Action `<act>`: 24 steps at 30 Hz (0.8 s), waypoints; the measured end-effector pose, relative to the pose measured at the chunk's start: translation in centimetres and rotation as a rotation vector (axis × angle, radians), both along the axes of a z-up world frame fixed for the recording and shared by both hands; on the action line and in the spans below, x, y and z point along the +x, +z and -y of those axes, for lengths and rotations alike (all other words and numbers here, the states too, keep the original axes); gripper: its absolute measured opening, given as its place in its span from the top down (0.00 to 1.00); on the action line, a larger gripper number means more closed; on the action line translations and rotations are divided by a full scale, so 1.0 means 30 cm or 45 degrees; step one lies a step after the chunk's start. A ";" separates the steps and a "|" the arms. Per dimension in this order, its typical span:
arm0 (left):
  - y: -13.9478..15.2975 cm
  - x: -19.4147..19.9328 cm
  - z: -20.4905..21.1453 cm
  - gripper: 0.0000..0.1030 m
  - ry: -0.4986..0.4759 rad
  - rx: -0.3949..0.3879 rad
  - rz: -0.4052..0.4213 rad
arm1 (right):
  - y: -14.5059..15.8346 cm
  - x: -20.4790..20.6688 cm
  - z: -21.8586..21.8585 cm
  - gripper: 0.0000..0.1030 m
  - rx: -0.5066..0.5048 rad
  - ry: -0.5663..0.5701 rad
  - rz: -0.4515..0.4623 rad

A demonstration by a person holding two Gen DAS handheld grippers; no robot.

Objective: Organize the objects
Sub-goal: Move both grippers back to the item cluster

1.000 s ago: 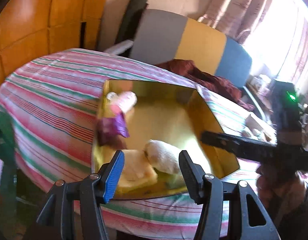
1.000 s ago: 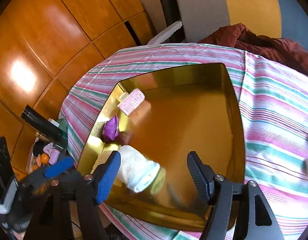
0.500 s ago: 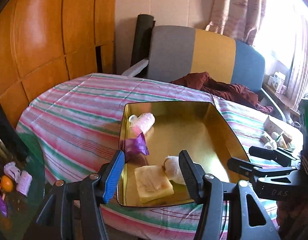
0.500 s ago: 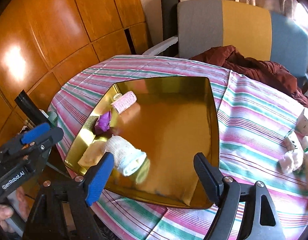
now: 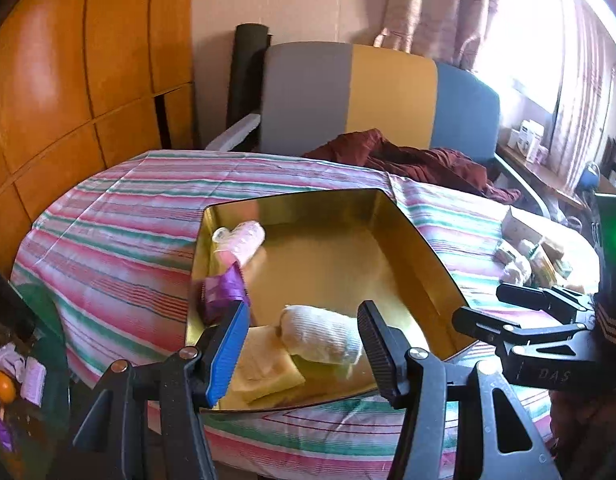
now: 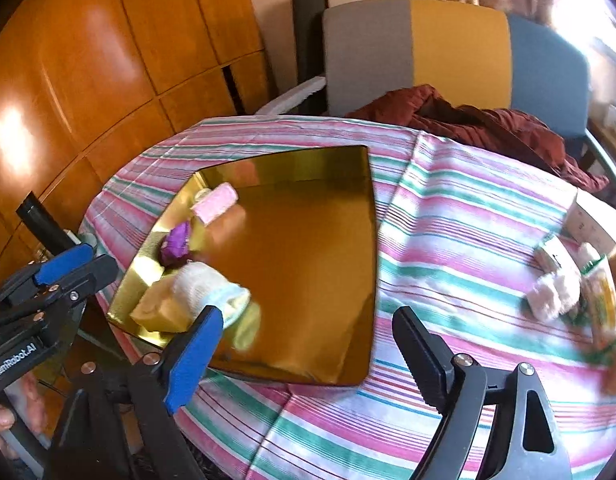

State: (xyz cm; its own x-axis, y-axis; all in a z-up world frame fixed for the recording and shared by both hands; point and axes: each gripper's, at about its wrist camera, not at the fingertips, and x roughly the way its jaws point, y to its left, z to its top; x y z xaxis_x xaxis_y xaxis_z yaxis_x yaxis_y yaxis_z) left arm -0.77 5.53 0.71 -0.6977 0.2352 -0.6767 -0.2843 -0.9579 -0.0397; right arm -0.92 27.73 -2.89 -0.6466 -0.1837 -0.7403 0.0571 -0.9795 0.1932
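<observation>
Judging by where the loose things lie, the next pick falls to the right tool [image 6: 308, 344]: the small white bundle [image 6: 554, 294] and the packets beside it sit on the striped table [image 6: 448, 232] off to its right, well apart from the gold tray [image 6: 328, 160]. Its jaws have just been opening and stand spread with nothing between them. The left tool [image 5: 302, 346] hangs half spread and empty at the tray's near edge, farther from that pile.
</observation>
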 end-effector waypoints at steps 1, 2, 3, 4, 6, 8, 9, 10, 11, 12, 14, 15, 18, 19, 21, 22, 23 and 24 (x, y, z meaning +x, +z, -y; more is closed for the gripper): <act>0.001 0.002 -0.014 0.44 -0.025 0.004 0.002 | -0.005 0.004 -0.015 0.15 -0.003 -0.014 0.005; 0.001 0.003 -0.025 0.44 -0.047 0.010 0.007 | -0.009 0.008 -0.030 0.15 -0.005 -0.030 0.009; 0.002 0.005 -0.036 0.44 -0.064 0.014 0.008 | -0.013 0.014 -0.049 0.15 -0.007 -0.047 0.011; 0.003 0.006 -0.051 0.44 -0.082 0.015 0.011 | -0.017 0.020 -0.065 0.14 -0.009 -0.061 0.014; 0.004 0.007 -0.075 0.44 -0.119 0.021 0.018 | -0.024 0.032 -0.096 0.13 -0.016 -0.090 0.022; 0.008 0.009 -0.109 0.44 -0.158 0.023 0.018 | -0.032 0.048 -0.140 0.13 -0.019 -0.129 0.032; 0.012 0.010 -0.131 0.44 -0.187 0.025 0.020 | -0.035 0.053 -0.154 0.13 -0.019 -0.142 0.035; 0.015 0.011 -0.150 0.44 -0.205 0.024 0.020 | -0.039 0.060 -0.175 0.13 -0.019 -0.161 0.041; 0.017 0.012 -0.170 0.44 -0.227 0.025 0.024 | -0.044 0.070 -0.201 0.13 -0.023 -0.184 0.047; 0.020 0.011 -0.196 0.44 -0.259 0.028 0.030 | -0.048 0.083 -0.228 0.13 -0.028 -0.208 0.051; 0.025 0.012 -0.239 0.44 -0.306 0.029 0.035 | -0.056 0.105 -0.283 0.12 -0.034 -0.259 0.064; 0.028 0.013 -0.270 0.44 -0.341 0.027 0.040 | -0.060 0.118 -0.314 0.12 -0.033 -0.288 0.070; 0.032 0.020 -0.344 0.44 -0.416 0.019 0.044 | -0.069 0.156 -0.394 0.12 -0.024 -0.359 0.088; 0.034 0.023 -0.373 0.44 -0.446 0.014 0.044 | -0.072 0.174 -0.427 0.12 -0.022 -0.389 0.095; 0.036 0.025 -0.436 0.44 -0.502 0.009 0.049 | -0.077 0.202 -0.484 0.12 -0.020 -0.440 0.106; 0.034 0.025 -0.469 0.44 -0.529 0.009 0.057 | -0.078 0.215 -0.510 0.12 -0.020 -0.464 0.110; 0.031 0.020 -0.505 0.44 -0.561 0.009 0.068 | -0.078 0.232 -0.544 0.12 -0.021 -0.498 0.113; 0.031 0.020 -0.536 0.44 -0.587 0.011 0.074 | -0.078 0.249 -0.576 0.12 -0.027 -0.531 0.114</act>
State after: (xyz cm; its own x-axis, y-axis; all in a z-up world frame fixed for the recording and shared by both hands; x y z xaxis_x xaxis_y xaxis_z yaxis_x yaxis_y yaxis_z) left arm -0.15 21.60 1.63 -0.4801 0.5179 -0.7080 -0.6776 -0.7315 -0.0756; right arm 6.56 45.02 -5.23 -0.6020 0.0640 -0.7959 -0.3609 -0.9110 0.1997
